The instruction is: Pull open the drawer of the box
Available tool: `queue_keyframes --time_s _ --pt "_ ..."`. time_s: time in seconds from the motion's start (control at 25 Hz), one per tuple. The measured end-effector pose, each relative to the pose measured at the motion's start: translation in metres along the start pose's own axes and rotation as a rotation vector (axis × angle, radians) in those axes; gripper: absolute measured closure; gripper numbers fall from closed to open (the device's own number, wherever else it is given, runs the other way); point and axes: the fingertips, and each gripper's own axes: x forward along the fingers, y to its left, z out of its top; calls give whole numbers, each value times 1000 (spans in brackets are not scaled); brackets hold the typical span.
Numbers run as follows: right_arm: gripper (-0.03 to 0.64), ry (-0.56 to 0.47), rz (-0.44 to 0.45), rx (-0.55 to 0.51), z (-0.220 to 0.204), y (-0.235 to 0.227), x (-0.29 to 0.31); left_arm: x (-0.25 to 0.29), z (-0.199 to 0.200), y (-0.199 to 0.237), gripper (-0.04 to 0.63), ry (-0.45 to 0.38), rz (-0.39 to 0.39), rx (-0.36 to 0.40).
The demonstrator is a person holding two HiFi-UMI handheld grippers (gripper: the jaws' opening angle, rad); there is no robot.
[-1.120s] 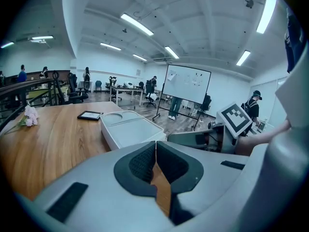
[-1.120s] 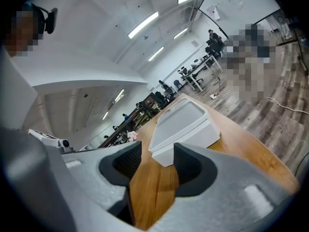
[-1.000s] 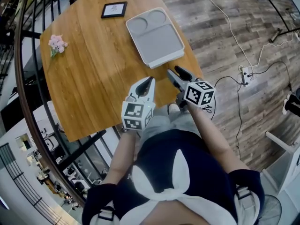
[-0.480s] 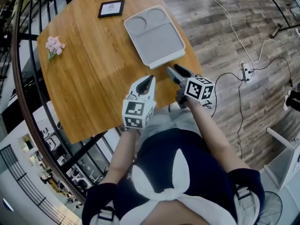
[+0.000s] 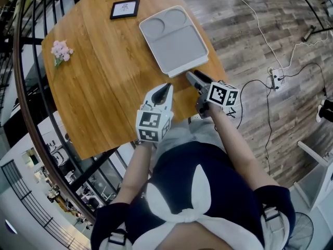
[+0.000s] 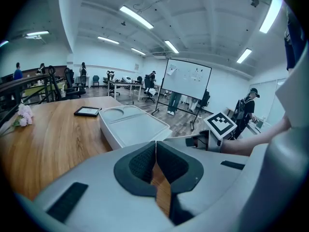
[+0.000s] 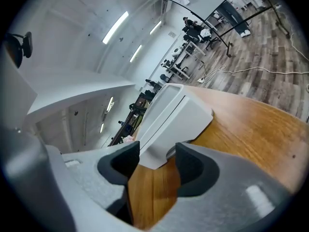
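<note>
The grey box point(image 5: 174, 39) lies flat on the round wooden table point(image 5: 104, 87), its near corner toward me. My right gripper point(image 5: 195, 77) is at that corner, its jaws opening. In the right gripper view the box point(image 7: 174, 115) fills the space just ahead of the right gripper point(image 7: 157, 153), with its corner reaching in between the pad tips, which stand apart from it. My left gripper point(image 5: 167, 89) hovers over bare wood a little left of the box, jaws together and empty. Seen from the left gripper point(image 6: 155, 151), the box point(image 6: 133, 129) lies just ahead.
A small black picture frame point(image 5: 125, 8) and a sprig of pink flowers point(image 5: 61, 50) lie toward the table's far side. A black railing point(image 5: 26, 87) curves round the table's left. Cables point(image 5: 270, 51) trail over the wood floor to the right. The table edge runs right under my grippers.
My right gripper has edged forward to the box's near corner and its jaws stand a little wider. The left gripper has stayed where it was.
</note>
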Motion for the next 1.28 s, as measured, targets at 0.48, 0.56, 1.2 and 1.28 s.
queue_keyframes --time_s 0.48,0.56,1.2,1.28 --pt "376 -18 38 133 -1 -7 15 2 -4 5 574 6 -9 0" --pt "376 -19 42 156 -3 -9 17 1 -5 7 574 7 -6 -2" --pt "385 -56 119 283 -1 -12 25 -3 -3 27 574 -2 26 -65" --pt "385 -63 126 299 0 -12 26 -3 -3 27 574 -3 30 -68"
